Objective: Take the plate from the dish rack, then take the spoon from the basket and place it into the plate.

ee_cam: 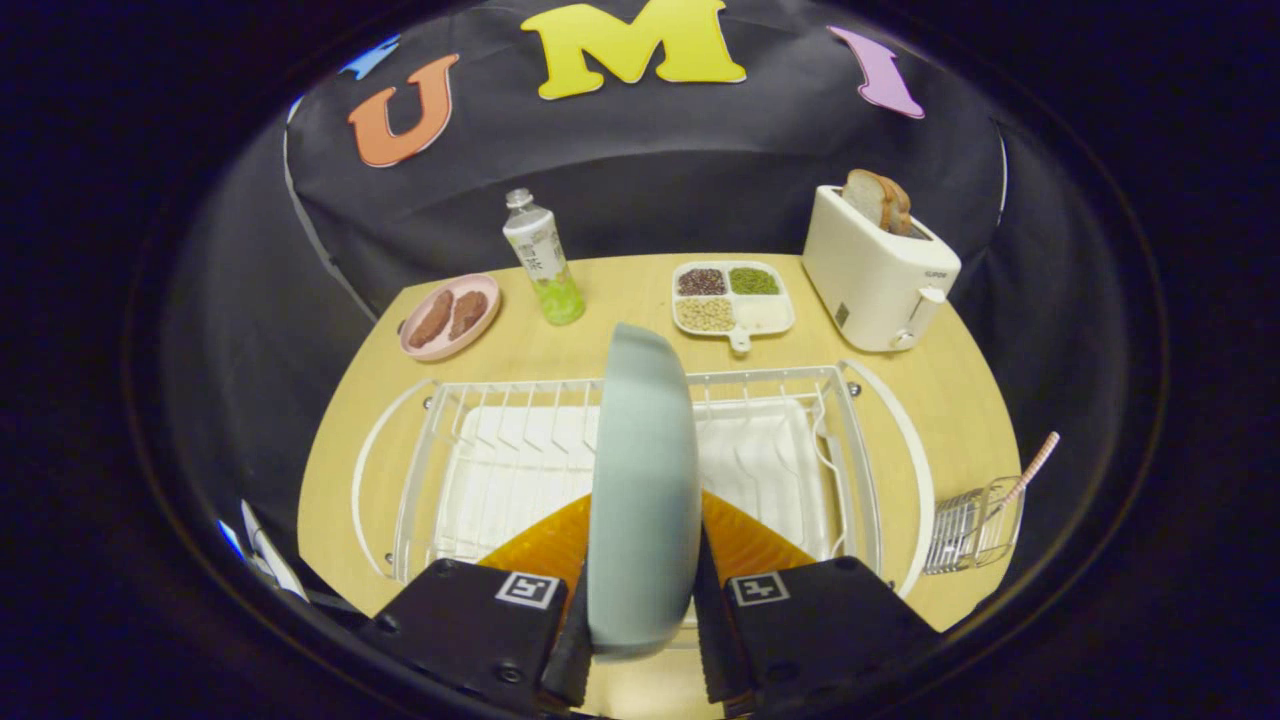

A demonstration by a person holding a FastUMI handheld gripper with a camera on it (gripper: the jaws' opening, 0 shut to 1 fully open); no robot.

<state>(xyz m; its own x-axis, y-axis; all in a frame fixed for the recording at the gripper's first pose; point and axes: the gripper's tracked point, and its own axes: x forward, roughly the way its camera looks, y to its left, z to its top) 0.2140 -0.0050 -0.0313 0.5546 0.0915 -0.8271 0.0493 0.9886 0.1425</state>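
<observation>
Plate (645, 490), pale grey-green and standing on edge, sits clamped between the two fingers of the gripper (640, 600), which press on it from both sides, above the white dish rack (860, 470) on the wooden table (620, 300). The rack's tray beneath looks bare of other dishes, as far as the plate lets one see. Beside the rack, at its right end, stands a small wire basket (975, 530) with a thin striped handle sticking up out of it, probably the spoon (1035, 465), though its bowl is hidden. Beyond the rack, a pink dish (450, 315) holds two brown sausages. A divided tray (733, 300) carries dark beans, green beans, pale beans and white grains, one sort to each compartment. A bottle (540, 260) stands between them, holding a little green liquid. A white toaster (875, 275) has bread slices in its slot.
</observation>
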